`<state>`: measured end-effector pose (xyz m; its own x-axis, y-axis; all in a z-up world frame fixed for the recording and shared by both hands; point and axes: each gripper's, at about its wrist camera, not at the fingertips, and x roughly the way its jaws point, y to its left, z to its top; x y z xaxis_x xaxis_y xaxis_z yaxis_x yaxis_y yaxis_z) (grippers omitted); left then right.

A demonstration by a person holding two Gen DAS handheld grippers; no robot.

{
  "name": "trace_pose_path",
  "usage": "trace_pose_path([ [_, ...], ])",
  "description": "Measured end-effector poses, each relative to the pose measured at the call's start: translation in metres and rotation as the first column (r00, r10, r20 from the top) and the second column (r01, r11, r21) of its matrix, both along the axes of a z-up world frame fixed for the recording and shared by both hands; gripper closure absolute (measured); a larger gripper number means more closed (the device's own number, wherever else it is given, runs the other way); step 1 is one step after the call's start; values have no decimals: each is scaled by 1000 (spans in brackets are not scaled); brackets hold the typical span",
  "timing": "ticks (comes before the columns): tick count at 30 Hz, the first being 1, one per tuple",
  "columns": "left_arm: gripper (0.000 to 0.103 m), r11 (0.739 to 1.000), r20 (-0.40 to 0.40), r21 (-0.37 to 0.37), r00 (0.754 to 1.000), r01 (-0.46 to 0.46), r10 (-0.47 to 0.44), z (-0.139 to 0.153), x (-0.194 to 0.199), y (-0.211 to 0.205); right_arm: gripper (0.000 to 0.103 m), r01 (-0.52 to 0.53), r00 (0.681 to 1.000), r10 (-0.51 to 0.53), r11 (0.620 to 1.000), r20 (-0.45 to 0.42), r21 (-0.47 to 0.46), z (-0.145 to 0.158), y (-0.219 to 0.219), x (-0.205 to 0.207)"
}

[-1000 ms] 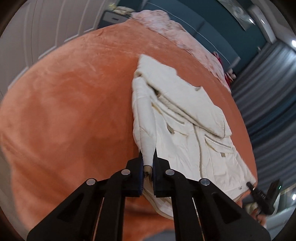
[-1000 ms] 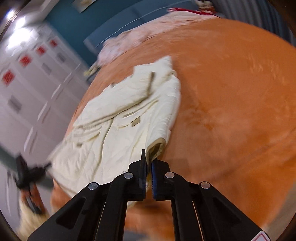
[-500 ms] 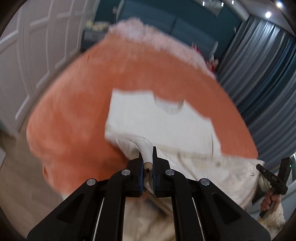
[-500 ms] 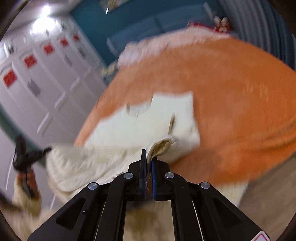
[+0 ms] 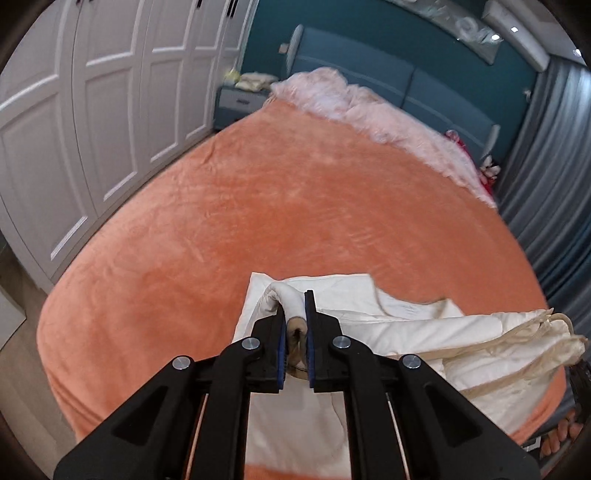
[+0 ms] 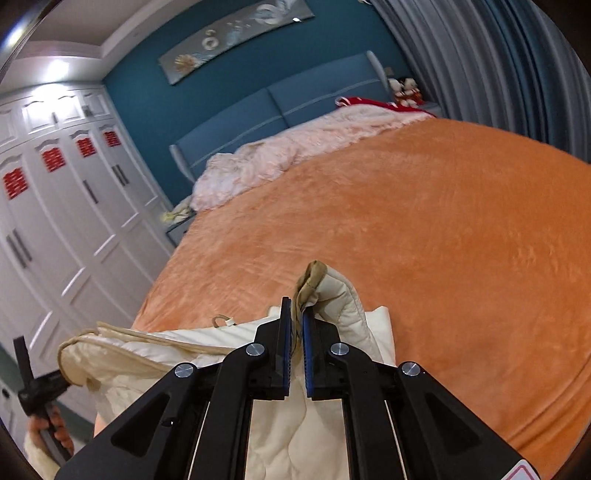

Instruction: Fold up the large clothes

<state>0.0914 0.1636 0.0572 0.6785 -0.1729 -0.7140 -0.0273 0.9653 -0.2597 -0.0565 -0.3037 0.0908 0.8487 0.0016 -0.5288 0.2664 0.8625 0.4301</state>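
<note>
- Left wrist view: bed [image 5: 295, 206], orange cover.
- Cream jacket [image 5: 424, 332], bunched at the bed's near edge.
- Left gripper [image 5: 295, 325]: jaws clamped on a jacket cuff.
- Right gripper [image 6: 296, 325]: jaws clamped on another cuff.

a: wide bed [image 5: 295, 192] fills the frame here, orange plush blanket [image 6: 424, 240] spread flat across it, a crumpled pale pink cover [image 5: 369, 110] bunched at the head.

b: blue padded headboard [image 6: 295, 107] against a teal wall [image 6: 147, 99], long framed picture [image 6: 236, 37] above it. soft toys [image 6: 404, 90] perched by the corner.

a: white panelled wardrobe [image 5: 92, 110] down one side, red paper cut-outs [image 6: 53, 159] on its doors. grey curtains [image 6: 480, 66] opposite.

b: small bedside cabinet [image 5: 238, 105], ceiling spotlights [image 5: 514, 28] glowing, pale floor [image 5: 18, 369].
</note>
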Motion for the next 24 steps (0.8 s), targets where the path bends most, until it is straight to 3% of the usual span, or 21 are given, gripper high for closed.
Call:
trace_pose_path([
  [9,91,997,-75,76,997,-18,23,-59,46,-21,90,55,997,-56,998,-46,-10,-42,2,39],
  [12,83,997,-83,81,996,-17,23,-71,55,-23,88,70,997,-71,998,-44,-5,-49,0,46],
  [13,77,997,-73,71,997,-18,23,-72,56,-23,88,74,996,-75,997,-44,-3,-50,0,48],
  [15,48,995,-35,96,998,-41,44,-69,56,-24,85,81,996,-82,997,-44,-10,-51,-1,50],
  [16,22,986,22,147,997,-82,80,-60,52,-25,83,85,995,-86,996,-42,-19,-51,0,51],
  [17,11,981,68,164,994,-101,91,-53,49,-24,78,89,995,-90,996,-37,-29,-50,1,53],
  [19,10,986,113,138,991,-91,76,-40,47,-21,63,98,995,-99,994,-20,-50,-47,1,50],
  [21,10,992,80,103,995,-69,61,-38,54,-18,46,111,994,-112,991,-9,-72,-46,1,50],
  [24,10,999,3,14,999,-35,35,-46,70,-14,42,96,993,-101,992,-56,-85,-54,0,58],
])
